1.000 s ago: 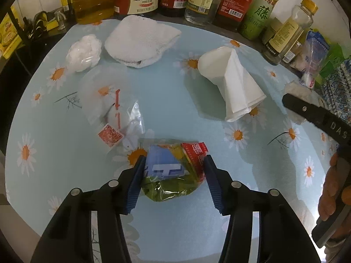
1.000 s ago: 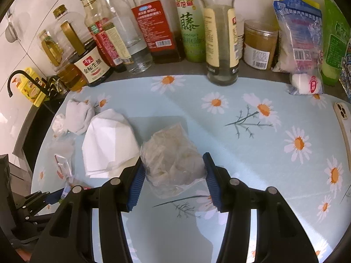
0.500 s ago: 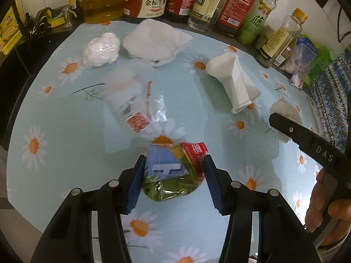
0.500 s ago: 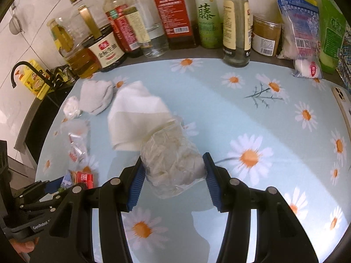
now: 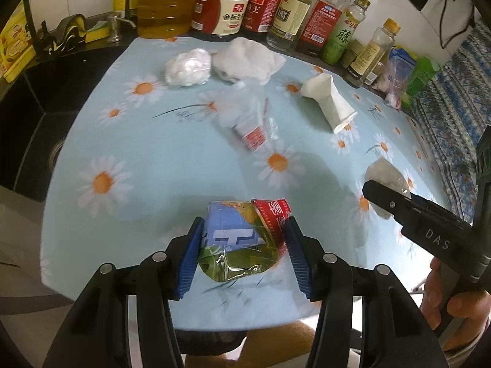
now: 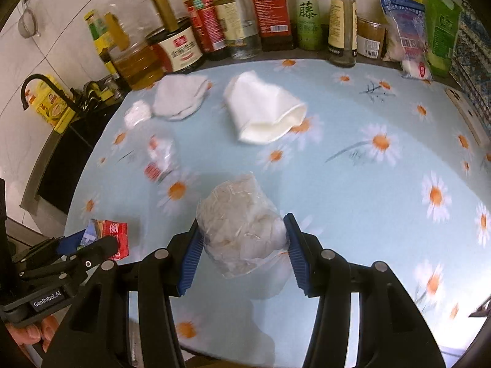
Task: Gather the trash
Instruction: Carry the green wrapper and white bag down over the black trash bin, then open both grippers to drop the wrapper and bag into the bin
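Note:
My left gripper point(image 5: 244, 240) is shut on a crumpled snack wrapper point(image 5: 242, 239), blue, green and red, held above the table's near edge. My right gripper point(image 6: 242, 239) is shut on a crumpled clear plastic bag point(image 6: 239, 230) with whitish contents, also lifted. That bag also shows in the left wrist view point(image 5: 386, 181), and the wrapper in the right wrist view point(image 6: 107, 236). On the daisy tablecloth point(image 5: 153, 153) lie a clear wrapper with a red label point(image 5: 248, 122), a flattened white paper cup point(image 5: 331, 104), a white tissue ball point(image 5: 188, 67) and a white cloth point(image 5: 248, 61).
Bottles of oil and sauce point(image 5: 221, 9) line the far edge of the table. Packets point(image 6: 405, 27) stand at the back right. A dark sink point(image 5: 36, 107) lies to the left. A phone point(image 6: 466, 113) lies at the right edge.
Both grippers have pulled back and up from the table with their loads, towards its near edge. The trash left on the table looks farther away.

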`<action>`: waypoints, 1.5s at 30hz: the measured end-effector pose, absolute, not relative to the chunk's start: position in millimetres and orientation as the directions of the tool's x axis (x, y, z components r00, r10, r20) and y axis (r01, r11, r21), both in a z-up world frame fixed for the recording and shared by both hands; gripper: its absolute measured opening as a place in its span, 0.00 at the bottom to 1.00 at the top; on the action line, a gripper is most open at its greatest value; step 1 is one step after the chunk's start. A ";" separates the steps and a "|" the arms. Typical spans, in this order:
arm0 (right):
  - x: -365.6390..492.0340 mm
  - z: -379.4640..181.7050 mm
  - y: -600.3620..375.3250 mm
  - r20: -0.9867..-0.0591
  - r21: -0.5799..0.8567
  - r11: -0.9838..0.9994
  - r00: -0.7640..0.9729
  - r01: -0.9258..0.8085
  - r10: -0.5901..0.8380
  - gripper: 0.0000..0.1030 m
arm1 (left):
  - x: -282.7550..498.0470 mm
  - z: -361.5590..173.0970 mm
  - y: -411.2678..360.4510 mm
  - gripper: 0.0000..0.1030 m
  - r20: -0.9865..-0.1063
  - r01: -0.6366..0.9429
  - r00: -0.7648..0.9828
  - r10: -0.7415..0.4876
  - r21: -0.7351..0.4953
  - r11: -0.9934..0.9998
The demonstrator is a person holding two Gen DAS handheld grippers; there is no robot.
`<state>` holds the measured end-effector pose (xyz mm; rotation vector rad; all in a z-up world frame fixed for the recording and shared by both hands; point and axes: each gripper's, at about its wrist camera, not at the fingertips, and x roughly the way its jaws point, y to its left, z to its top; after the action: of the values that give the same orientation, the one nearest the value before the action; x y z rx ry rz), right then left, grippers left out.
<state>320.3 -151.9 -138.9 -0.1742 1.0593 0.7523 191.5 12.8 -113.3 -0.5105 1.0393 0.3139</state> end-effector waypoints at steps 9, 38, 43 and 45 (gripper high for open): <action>251.4 -137.0 -144.1 -0.841 0.222 0.761 0.276 -0.610 0.466 0.50 | 132.7 -111.8 28.3 0.49 -0.868 -0.427 0.496 -0.029 -0.272 0.862; 130.0 -221.0 -147.7 -0.915 0.272 0.747 0.077 -0.606 0.396 0.50 | 24.9 -189.4 11.6 0.49 -0.924 -0.437 0.351 -0.151 -0.304 0.846; 131.7 -240.9 -149.3 -0.925 0.291 0.771 0.038 -0.567 0.377 0.50 | 21.0 -214.4 7.7 0.49 -0.937 -0.446 0.298 -0.181 -0.304 0.842; 131.8 -247.1 -148.5 -0.927 0.298 0.776 0.025 -0.556 0.374 0.50 | 19.5 -224.2 6.7 0.49 -0.942 -0.449 0.278 -0.190 -0.302 0.841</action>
<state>131.8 -148.5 -247.1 -0.1629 1.3683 0.7241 19.5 6.7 -224.2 -0.5857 1.2981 0.1878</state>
